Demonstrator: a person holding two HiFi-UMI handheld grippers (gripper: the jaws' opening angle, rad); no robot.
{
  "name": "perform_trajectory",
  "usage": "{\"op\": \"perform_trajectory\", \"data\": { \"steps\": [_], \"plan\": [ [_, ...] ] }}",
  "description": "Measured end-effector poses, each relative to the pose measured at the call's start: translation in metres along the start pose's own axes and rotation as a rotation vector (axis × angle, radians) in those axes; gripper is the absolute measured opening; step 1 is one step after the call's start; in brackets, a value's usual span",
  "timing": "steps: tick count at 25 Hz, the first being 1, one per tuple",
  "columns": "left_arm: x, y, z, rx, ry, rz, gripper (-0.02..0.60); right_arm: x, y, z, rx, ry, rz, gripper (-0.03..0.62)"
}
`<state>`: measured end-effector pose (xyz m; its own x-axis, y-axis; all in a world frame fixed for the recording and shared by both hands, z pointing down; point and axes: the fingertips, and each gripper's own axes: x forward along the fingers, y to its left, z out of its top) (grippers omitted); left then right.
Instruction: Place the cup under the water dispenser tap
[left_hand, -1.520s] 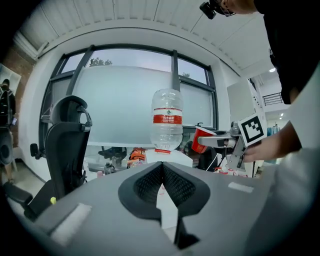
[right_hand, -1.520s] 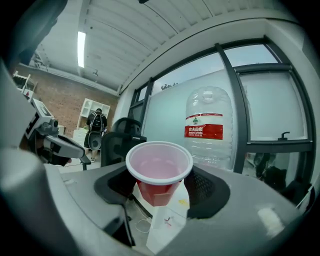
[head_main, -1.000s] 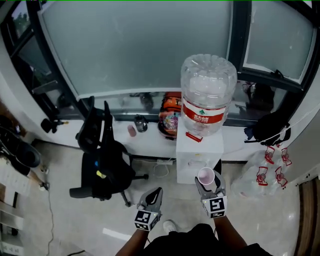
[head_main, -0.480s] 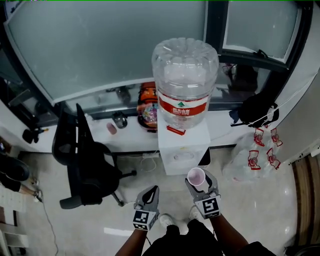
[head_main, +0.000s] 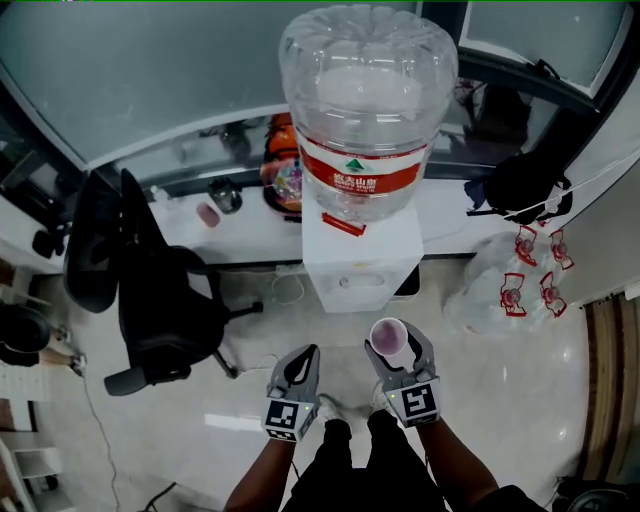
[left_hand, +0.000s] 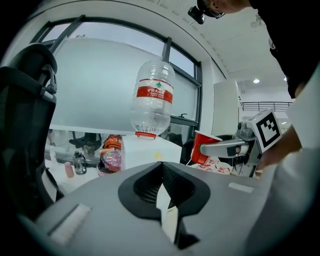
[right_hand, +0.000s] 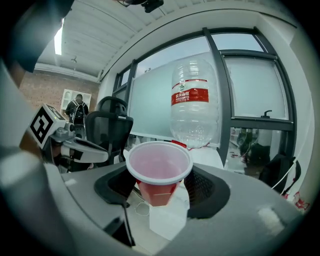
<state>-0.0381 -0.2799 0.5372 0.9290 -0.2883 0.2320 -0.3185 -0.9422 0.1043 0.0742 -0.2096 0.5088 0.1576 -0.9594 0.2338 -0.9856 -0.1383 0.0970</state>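
Risk: I'm pinching thin plastic cup (right_hand: 158, 172) low on wall, 2 jaws of right gripper (head_main: 398, 352) clamping it. Over-squeezing risks crushing it, tilting risks dropping it. Water dispenser (head_main: 358, 262) sitting well ahead, tap too small to make out, so I'm risking bumping rim. I'm holding cup upright, forearm forward. Left gripper (head_main: 300, 362) hanging alongside, jaws together, empty.

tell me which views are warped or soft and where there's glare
Head view: wide lens bulges the bottle, floor shines at right. Left gripper view: dark round edge, left gripper soft up close. Right gripper view: same edge, cup sharp, window bright.
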Motion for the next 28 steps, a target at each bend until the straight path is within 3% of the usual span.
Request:
{"op": "perform_trajectory", "data": {
  "steps": [12, 21, 28],
  "plan": [
    [0.049, -0.027, -0.063, -0.006, 0.023, -0.075, 0.017, 0.040, -0.020, -0.094, -0.014, 0.072, 0.014, 0.296],
    [0.085, -0.003, -0.132, -0.031, 0.038, -0.021, 0.017, 0.091, -0.041, -0.179, 0.008, 0.070, -0.014, 0.296],
    [0.111, 0.021, -0.172, -0.002, 0.030, -0.004, 0.017, 0.122, -0.055, -0.238, 0.040, 0.110, -0.056, 0.296]
  ]
}}
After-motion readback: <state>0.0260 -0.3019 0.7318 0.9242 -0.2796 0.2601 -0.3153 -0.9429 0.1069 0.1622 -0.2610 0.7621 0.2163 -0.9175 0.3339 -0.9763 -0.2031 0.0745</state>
